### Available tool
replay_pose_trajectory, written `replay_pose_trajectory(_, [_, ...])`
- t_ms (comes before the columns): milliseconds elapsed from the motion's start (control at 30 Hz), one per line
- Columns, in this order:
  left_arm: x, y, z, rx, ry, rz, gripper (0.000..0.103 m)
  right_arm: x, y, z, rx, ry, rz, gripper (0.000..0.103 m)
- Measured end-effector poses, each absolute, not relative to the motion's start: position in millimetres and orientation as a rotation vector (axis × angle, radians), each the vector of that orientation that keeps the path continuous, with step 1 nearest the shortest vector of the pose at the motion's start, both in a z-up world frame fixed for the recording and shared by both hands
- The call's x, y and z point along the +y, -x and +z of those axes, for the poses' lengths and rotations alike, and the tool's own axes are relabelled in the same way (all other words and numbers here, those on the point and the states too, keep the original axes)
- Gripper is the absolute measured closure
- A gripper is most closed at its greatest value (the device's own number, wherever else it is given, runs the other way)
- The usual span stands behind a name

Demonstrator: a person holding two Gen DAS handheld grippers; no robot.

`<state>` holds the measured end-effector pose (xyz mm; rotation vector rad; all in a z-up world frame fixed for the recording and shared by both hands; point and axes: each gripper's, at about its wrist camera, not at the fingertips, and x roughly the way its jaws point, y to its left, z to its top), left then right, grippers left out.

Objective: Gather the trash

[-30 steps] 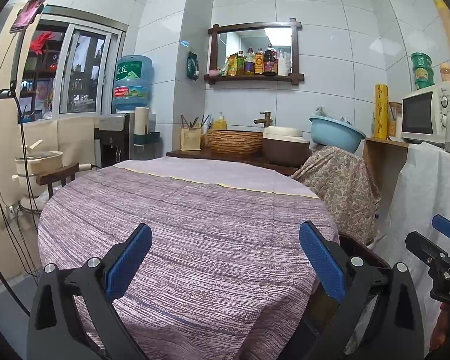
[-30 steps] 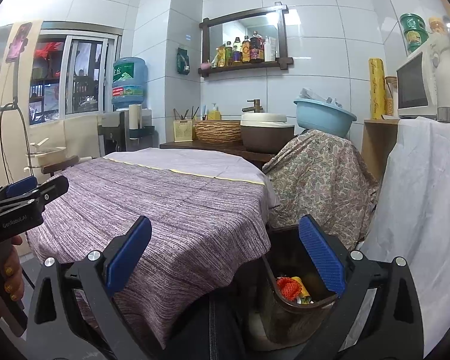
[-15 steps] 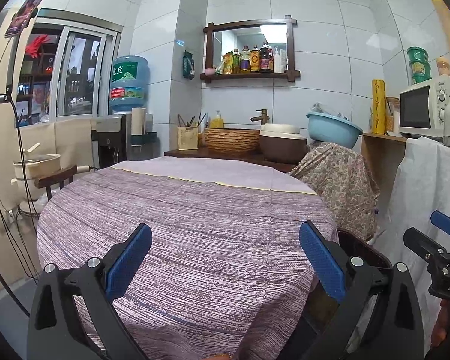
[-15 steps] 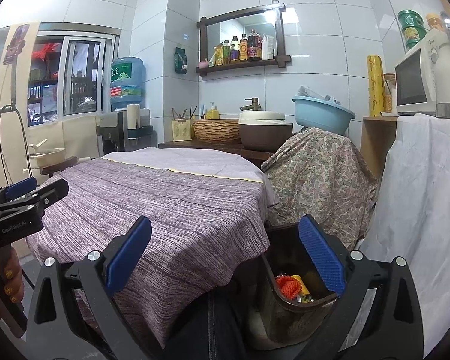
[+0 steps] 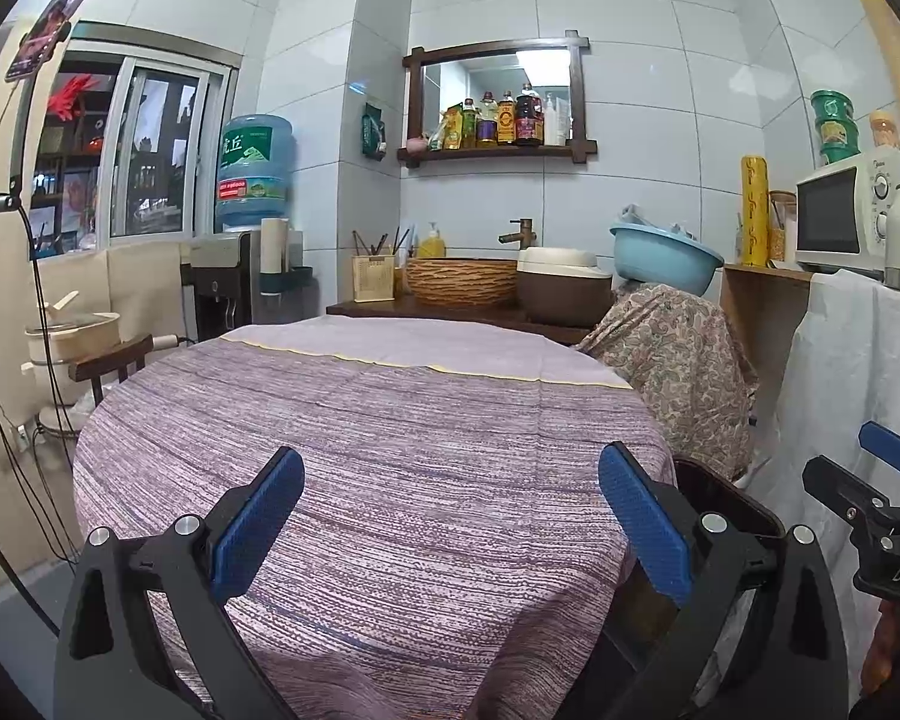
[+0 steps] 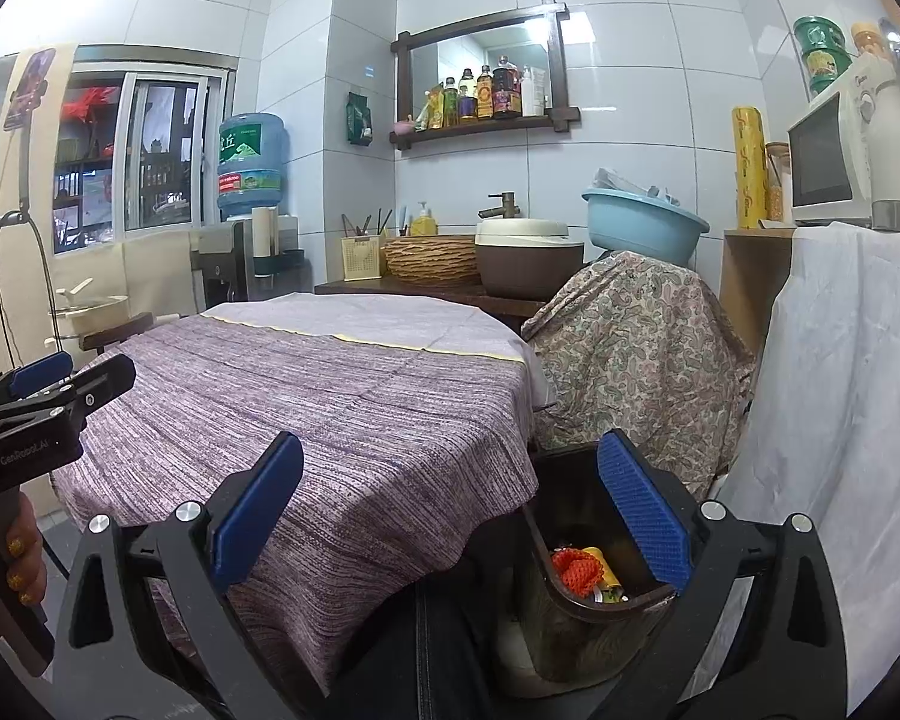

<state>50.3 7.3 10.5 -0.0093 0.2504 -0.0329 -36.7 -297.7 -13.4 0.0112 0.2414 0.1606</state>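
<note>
A round table [image 5: 390, 456] under a purple woven tablecloth [image 6: 330, 396] fills the middle of a white-tiled kitchen corner, its top bare of loose items. Behind it runs a dark counter with a wicker basket [image 5: 461, 281], a brown and cream rice cooker [image 5: 564, 291] and a brass tap [image 5: 519, 230]. A mirror shelf [image 5: 498, 150] above carries sauce bottles. A water dispenser with a blue bottle [image 5: 253, 171] stands by the window at left; a microwave [image 5: 849, 219] sits on a cabinet at right, and a light blue basin [image 6: 642, 228] rests on a heap draped in paisley cloth [image 6: 636, 354].

The left gripper [image 5: 450, 516] hovers over the near table edge, jaws wide apart and empty. The right gripper [image 6: 450, 516] is likewise spread with nothing between its pads, above the table's right rim.

The dark brown trash bin [image 6: 576, 546] stands on the floor just beside the table's right edge, partly hidden by the right gripper's blue pad. It is upright, mouth facing up, with orange netting [image 6: 577, 567] and a yellow scrap [image 6: 601, 564] inside.
</note>
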Motion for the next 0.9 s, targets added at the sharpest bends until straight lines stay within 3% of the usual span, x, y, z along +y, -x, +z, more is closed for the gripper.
replay_pose_trajectory(900, [8.7, -55.0, 7.9, 0.273, 0.012, -0.047, 0.006, -298.8, 31.4, -17.8, 0.260, -0.018, 0.157, 0.006])
